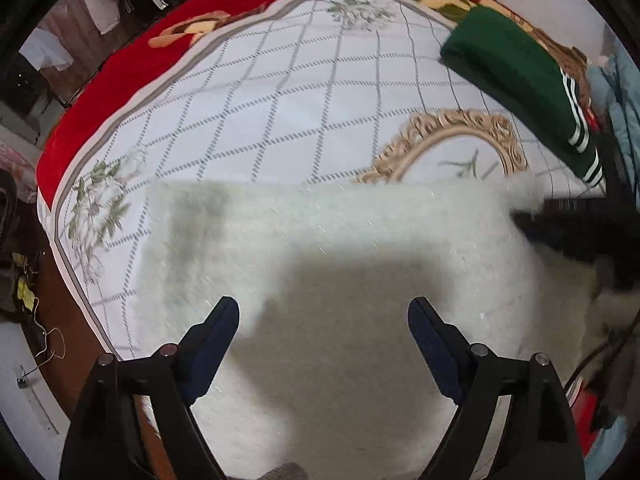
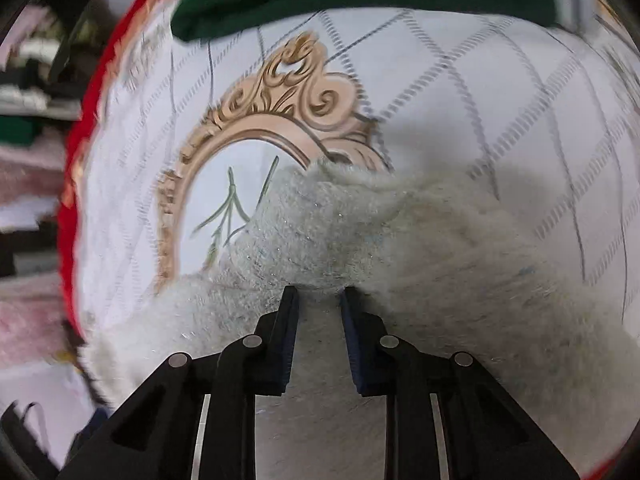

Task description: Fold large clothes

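Observation:
A white fluffy garment [image 1: 328, 240] lies flat on the bed, its far edge straight. My left gripper [image 1: 323, 312] is open and empty, hovering over the garment's near part. My right gripper [image 2: 319, 292] is narrowed onto a bunched fold of the same garment [image 2: 320, 240] and lifts it a little off the sheet. The right gripper also shows in the left wrist view [image 1: 568, 224], at the garment's right edge.
The bed has a white sheet with a grey diamond grid [image 1: 280, 92] and a gold oval print [image 2: 248, 120], over a red floral blanket [image 1: 120, 76]. A folded dark green garment with white stripes [image 1: 516, 80] lies at the far right. The floor and clutter [image 1: 24, 280] are on the left.

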Demonstrator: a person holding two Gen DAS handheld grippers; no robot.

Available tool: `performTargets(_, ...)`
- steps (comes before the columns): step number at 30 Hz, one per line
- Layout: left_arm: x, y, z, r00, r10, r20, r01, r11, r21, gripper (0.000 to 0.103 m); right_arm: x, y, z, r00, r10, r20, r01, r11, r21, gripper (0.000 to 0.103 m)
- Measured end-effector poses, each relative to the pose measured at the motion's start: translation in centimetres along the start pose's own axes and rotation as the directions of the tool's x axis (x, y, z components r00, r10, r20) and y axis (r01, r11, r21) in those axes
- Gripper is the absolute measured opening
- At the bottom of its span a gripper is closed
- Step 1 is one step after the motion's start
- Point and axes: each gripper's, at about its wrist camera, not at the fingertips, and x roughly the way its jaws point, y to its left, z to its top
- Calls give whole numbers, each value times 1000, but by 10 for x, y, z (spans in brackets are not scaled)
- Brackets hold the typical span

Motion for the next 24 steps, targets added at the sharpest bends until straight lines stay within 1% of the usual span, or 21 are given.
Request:
performTargets(1,2,-5,-2,1000,-5,-8,5,1000,-4,86,-2,4,6,1000,-13,-19,13,1000,-3,25)
performTargets(2,3,-11,-4,1000,-15,-16,15,1000,-16,86,-5,4,9,999,-4,-40,4,1000,5,25)
performTargets(3,4,-18,-3,1000,-21,-20,21,1000,-23,86,-14,0,9,998,27,-57,-26,999,19,25)
performTargets(4,4,-24,-2,999,-32,-20,31,999,-25,86,-27,-7,9,995,79,-62,-77,996,39,26)
performTargets(5,5,-34,0,999,-44,-10,44,999,-22,86,-49,-16,8,990,135,-49,-132,989,58,27)
performTargets(6,6,-42,3,999,-43,4,43,999,-20,86,-62,-23,6,984,175,-32,-172,983,70,28)
performTargets(7,9,-51,6,999,-39,18,39,999,-15,86,-79,-32,1,982,189,-15,-187,979,75,28)
performTargets(9,21,-67,14,999,-10,36,10,1000,-5,86,-99,-46,-9,986,164,-5,-164,984,74,29)
performTargets(10,33,-72,17,999,19,39,-19,1000,-3,89,-105,-54,-16,988,152,-16,-151,986,75,29)
performTargets(11,42,-73,17,999,35,29,-35,999,-5,90,-107,-65,-19,988,148,-33,-146,986,77,29)
performTargets(12,53,-69,17,1000,27,6,-27,999,-25,93,-107,-71,-24,986,153,-63,-148,986,77,29)
performTargets(13,61,-61,16,1000,5,-3,-5,998,-59,102,-100,-71,-25,983,157,-91,-151,986,69,29)
performTargets(14,63,-55,14,1000,-9,2,10,997,-76,103,-90,-69,-27,981,152,-122,-147,988,53,29)
performTargets(15,65,-48,12,999,-38,1,37,995,-91,103,-75,-62,-27,979,139,-151,-136,990,33,29)
performTargets(16,65,-44,11,999,-50,-1,50,993,-104,103,-54,-51,-24,976,128,-175,-128,992,12,29)
performTargets(17,65,-40,8,998,-55,2,55,992,-111,103,-38,-44,-28,975,116,-189,-118,993,0,29)
performTargets(18,65,-40,6,999,-48,5,49,994,-103,103,-17,-37,-24,977,77,-199,-82,996,-18,29)
performTargets(20,66,-41,1,999,-38,9,39,996,-86,103,7,-32,-19,982,28,-189,-36,999,-41,29)
performTargets(21,65,-41,0,999,-39,13,40,995,-90,103,10,-30,-13,984,21,-176,-27,999,-30,29)
performTargets(24,51,-28,-7,998,-57,8,57,988,-143,103,6,-26,-3,971,-4,-240,-5,999,-39,29)
